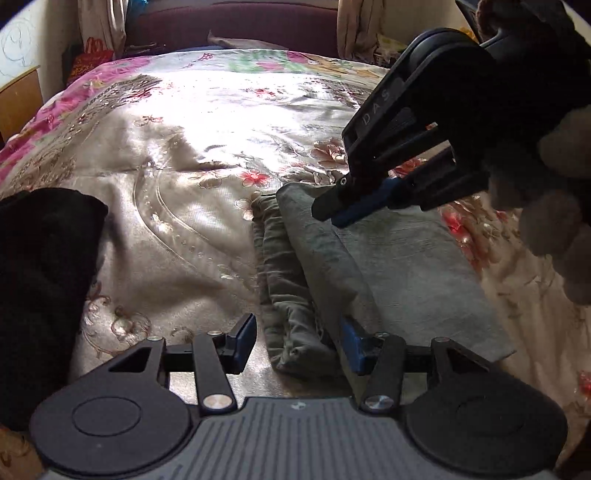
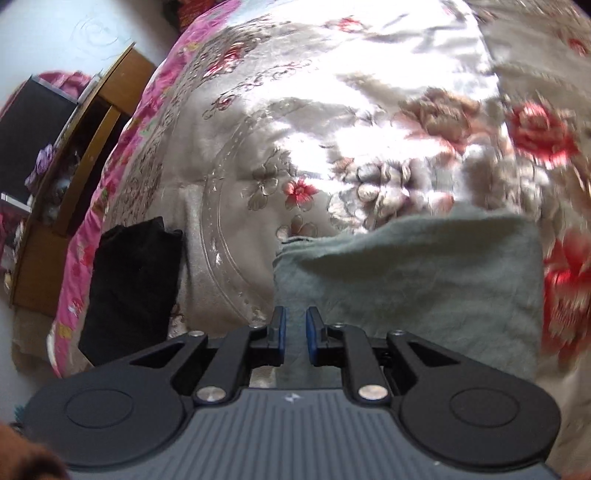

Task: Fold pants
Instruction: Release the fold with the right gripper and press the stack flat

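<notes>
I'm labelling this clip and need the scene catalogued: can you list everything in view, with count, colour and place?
pants: one, grey-green, folded on the bedspread, waistband side toward the left in the left wrist view
black garment: one, black, lying on the bedspread left of the pants
bedspread: one, shiny cream with red and pink flowers, covering the bed
wooden cabinet: one, brown, beside the bed
curtains: pale, patterned, behind the bed
left gripper: black with blue pads, jaws open astride the pants' near edge
right gripper: black with blue pads, slightly open over the pants
gloved hand: pale glove, holding the right gripper
</notes>
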The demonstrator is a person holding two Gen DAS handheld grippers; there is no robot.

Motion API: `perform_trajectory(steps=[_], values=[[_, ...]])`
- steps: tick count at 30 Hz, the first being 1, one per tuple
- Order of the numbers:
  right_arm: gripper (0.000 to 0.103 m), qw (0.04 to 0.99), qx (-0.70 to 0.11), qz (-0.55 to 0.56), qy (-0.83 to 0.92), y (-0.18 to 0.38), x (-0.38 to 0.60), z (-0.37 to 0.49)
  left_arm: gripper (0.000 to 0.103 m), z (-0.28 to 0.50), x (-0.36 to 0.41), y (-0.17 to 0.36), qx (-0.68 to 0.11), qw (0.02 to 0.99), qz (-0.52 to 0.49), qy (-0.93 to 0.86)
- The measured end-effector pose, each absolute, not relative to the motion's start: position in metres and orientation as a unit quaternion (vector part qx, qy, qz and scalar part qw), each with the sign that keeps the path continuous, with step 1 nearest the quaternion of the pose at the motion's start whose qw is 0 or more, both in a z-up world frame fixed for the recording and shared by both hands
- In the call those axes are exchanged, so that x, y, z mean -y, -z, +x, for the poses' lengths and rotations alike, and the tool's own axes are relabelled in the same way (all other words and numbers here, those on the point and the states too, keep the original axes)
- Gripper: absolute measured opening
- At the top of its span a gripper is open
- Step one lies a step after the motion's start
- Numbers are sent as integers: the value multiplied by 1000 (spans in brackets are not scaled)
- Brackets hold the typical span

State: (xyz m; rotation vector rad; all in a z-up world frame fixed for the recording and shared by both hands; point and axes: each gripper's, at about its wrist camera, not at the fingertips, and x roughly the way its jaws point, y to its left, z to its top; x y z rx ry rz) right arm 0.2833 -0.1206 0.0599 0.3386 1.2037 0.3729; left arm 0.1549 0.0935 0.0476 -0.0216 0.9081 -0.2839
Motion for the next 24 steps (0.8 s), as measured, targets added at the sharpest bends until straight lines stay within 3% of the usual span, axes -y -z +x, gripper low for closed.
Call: perform_trajectory(steps=[3,11,13,15,17,23,24], values=[[33,798,-556,78,-220,-64,114,304,64,153,-97,-48,-442,886,-36,139],[48,733,-592,-66,-328,-54,68,346,64,137,-101,-51,-460,878,-43,126],[46,725,-599,-113,-319,-44,58,345,64,137,-94,-51,-459,878,-42,131],[22,723,-598,-139,-316,-40,58,344,64,139,-84,-52,-453,881,-30,134],[8,720,-603,-131,-319,-43,64,346,64,142,-75,-50,-454,880,-20,136],[7,729,-605,-65,-313,-60,82,354,65,139,-78,-77,-456,879,-45,133],[7,732,-605,-53,-310,-61,83,357,69,138,-78,-83,-451,881,-46,134]])
